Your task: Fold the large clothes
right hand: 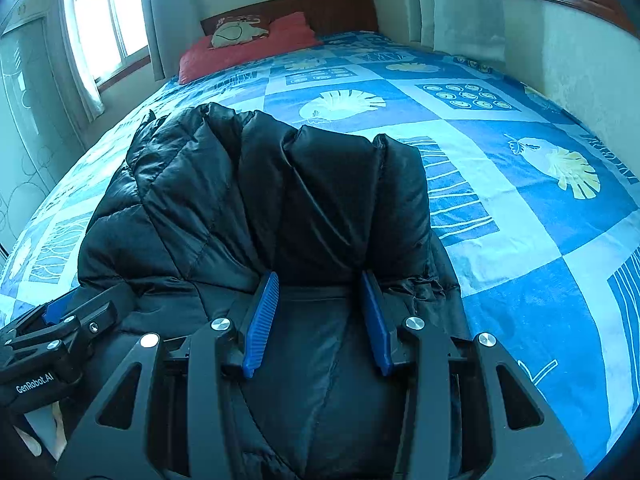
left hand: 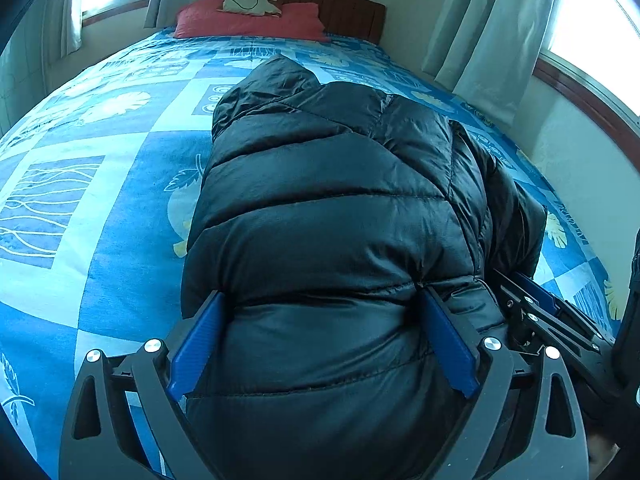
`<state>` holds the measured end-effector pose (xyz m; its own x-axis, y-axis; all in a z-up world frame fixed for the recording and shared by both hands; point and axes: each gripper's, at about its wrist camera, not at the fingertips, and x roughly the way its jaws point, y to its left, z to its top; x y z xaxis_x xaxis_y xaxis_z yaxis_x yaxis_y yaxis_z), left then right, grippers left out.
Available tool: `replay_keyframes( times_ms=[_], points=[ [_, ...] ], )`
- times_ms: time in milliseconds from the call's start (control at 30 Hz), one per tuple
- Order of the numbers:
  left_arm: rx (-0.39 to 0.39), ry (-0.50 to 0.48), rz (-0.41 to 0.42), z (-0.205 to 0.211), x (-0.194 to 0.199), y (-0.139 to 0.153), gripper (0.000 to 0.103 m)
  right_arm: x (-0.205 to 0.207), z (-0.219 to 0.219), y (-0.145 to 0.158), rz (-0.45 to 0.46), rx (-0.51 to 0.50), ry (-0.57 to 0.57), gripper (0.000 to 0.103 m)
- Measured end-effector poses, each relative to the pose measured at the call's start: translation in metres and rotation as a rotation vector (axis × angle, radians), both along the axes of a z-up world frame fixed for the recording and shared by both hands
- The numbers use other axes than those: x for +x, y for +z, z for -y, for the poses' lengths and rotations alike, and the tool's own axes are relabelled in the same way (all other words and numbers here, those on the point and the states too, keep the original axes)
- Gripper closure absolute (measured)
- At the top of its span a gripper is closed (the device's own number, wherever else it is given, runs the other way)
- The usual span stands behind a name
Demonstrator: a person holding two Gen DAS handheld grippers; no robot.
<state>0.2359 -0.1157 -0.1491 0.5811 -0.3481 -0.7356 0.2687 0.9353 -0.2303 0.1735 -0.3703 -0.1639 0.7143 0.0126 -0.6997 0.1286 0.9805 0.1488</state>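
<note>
Jacket (left hand: 328, 216) bulges between both tongs (right hand: 318, 280), seemingly pinched.

Both grippers, left gripper (left hand: 320, 300) and right gripper (right hand: 318, 284), share black angular frames, ribbed blue finger pads (right hand: 262, 320), silver round screws (left hand: 492, 343), white "GenRobot.AI" lettering (right hand: 34, 383).

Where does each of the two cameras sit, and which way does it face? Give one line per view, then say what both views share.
Left wrist: sits on the left gripper, looking along its spread blue fingers over the black puffer jacket toward the headboard; the right gripper shows at the right edge.
Right wrist: sits on the right gripper, facing the same way over the jacket; the left gripper shows at lower left.
Shared: the jacket, the blue patterned bedspread, the red pillow and the headboard.
</note>
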Motion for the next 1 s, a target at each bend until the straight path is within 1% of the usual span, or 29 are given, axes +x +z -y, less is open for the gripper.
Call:
replay_keyframes(
  times_ms=[300, 400, 467, 533, 567, 600, 633, 700, 767, 800, 833, 933, 1000],
  points=[
    [-0.008, -0.01, -0.021, -0.005, -0.001, 0.011, 0.009, -0.003, -0.005, 0.012, 0.001, -0.024, 0.008, 0.061],
    [-0.017, -0.021, -0.036, -0.011, -0.003, 0.019, 0.009, -0.011, -0.003, 0.021, 0.011, -0.008, 0.009, 0.06],
    [-0.037, -0.02, -0.048, -0.018, -0.005, 0.025, 0.009, -0.02, -0.002, 0.029, 0.026, 0.014, 0.005, 0.056],
    [-0.075, -0.009, -0.062, -0.029, -0.009, 0.03, 0.01, -0.028, -0.002, 0.036, 0.044, 0.027, 0.005, 0.047],
    [-0.096, -0.002, -0.069, -0.034, -0.011, 0.031, 0.01, -0.032, -0.002, 0.039, 0.051, 0.027, 0.005, 0.046],
    [-0.11, 0.004, -0.073, -0.038, -0.013, 0.032, 0.01, -0.038, -0.002, 0.042, 0.06, 0.022, 0.008, 0.042],
    [-0.135, 0.015, -0.082, -0.046, -0.016, 0.032, 0.01, -0.042, -0.002, 0.045, 0.064, 0.017, 0.01, 0.04],
    [-0.185, 0.034, -0.106, -0.06, -0.022, 0.03, 0.01, -0.053, 0.001, 0.049, 0.068, 0.005, 0.011, 0.039],
    [-0.266, 0.053, -0.152, -0.076, -0.03, 0.024, 0.01, -0.06, 0.007, 0.048, 0.06, 0.015, 0.002, 0.034],
    [-0.293, 0.057, -0.17, -0.081, -0.034, 0.021, 0.01, -0.063, 0.015, 0.046, 0.05, 0.041, -0.003, 0.032],
    [-0.337, 0.066, -0.197, -0.088, -0.039, 0.015, 0.01, -0.065, 0.021, 0.042, 0.033, 0.07, -0.005, 0.031],
    [-0.415, 0.082, -0.229, -0.097, -0.047, 0.006, 0.01, -0.067, 0.039, 0.03, 0.0, 0.144, -0.026, 0.027],
    [-0.447, 0.079, -0.256, -0.096, -0.046, -0.004, 0.01, -0.065, 0.049, 0.022, -0.019, 0.2, -0.036, 0.023]
  ],
)
